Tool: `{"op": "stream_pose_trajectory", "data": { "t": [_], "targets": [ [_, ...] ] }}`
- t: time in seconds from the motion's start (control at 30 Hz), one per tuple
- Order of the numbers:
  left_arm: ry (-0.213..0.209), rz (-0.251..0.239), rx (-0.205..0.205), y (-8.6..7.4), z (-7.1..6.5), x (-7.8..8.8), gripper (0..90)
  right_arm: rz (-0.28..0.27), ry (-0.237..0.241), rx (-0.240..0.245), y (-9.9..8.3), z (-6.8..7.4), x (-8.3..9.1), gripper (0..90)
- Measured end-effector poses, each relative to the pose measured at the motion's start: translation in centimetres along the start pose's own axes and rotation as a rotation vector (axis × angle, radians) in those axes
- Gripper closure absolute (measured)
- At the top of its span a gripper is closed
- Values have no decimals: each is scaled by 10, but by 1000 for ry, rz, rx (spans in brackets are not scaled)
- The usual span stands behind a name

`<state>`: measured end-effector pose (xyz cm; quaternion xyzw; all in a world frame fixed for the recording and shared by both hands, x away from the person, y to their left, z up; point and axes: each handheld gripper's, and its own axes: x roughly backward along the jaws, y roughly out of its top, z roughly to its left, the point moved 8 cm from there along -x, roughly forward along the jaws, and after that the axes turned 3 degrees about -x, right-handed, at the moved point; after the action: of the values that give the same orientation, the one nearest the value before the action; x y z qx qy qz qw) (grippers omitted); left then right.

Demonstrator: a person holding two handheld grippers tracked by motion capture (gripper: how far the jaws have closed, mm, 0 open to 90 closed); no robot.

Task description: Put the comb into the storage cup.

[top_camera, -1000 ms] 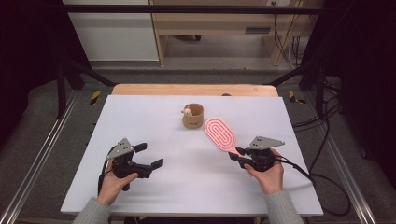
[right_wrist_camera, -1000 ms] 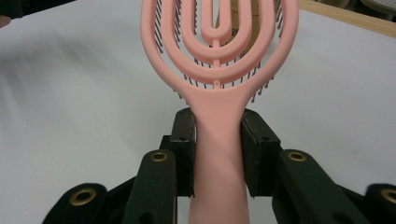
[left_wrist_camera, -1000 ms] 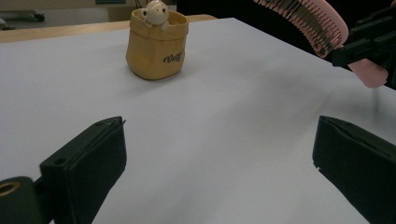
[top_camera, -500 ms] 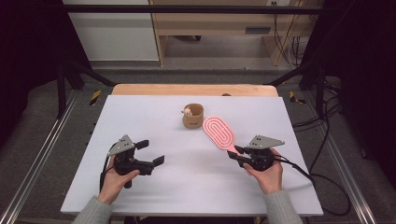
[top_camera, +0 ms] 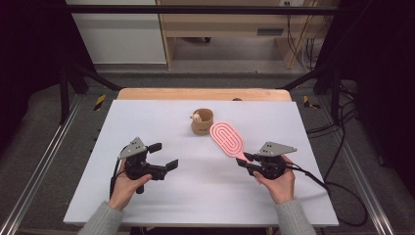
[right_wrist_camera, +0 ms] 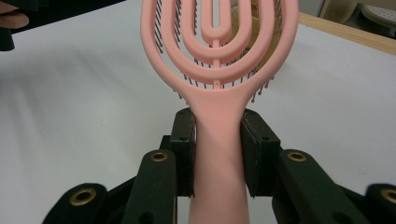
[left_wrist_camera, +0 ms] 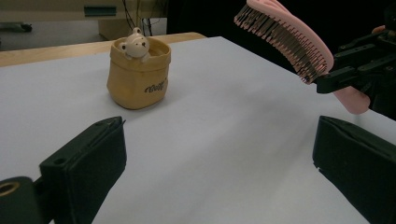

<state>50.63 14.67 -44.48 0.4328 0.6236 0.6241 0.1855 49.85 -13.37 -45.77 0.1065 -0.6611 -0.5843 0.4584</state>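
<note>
Work in hand: carrying a pink hairbrush (top_camera: 226, 138), likely toward the small tan pot (top_camera: 202, 122) with a little bear figure (left_wrist_camera: 135, 43) at its rim.
Right gripper (top_camera: 245, 160): jaws closed on the hairbrush handle, pads pressing both sides, as seen in the right gripper view.
Hairbrush: lifted off the table (top_camera: 205, 196), head tilted up and away from the hand, bristles (left_wrist_camera: 280, 37) facing down; head close beside the pot, whether touching it cannot be told.
Left gripper (top_camera: 164, 155): jaws wide apart, nothing between them, low over the table, aimed toward the pot and well apart from it.
Pot: upright near the middle of the table toward the far edge, untouched by either gripper.
Done so far, by judgement: brush picked up and held firmly.
Left to do, by judgement: bringing the brush to its place, probably in or at the pot, then letting go; left gripper free to steady the pot.
Risk: light pot tipping if nudged by the brush head.
</note>
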Motion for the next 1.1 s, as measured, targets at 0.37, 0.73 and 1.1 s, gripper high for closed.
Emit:
{"op": "stream_pose_trajectory", "data": {
  "t": [0.37, 0.73, 1.1],
  "targets": [
    [-21, -7, 4, 5, -9, -12, 28, -8, 5, 9, 2, 3, -1, 692],
    [-29, -25, 21, 11, -12, -18, 28, -8, 11, 7, 2, 5, -2, 692],
    [-47, -33, 42, 16, -18, -28, 28, -9, 19, 5, 2, 6, -2, 692]
  ]
}}
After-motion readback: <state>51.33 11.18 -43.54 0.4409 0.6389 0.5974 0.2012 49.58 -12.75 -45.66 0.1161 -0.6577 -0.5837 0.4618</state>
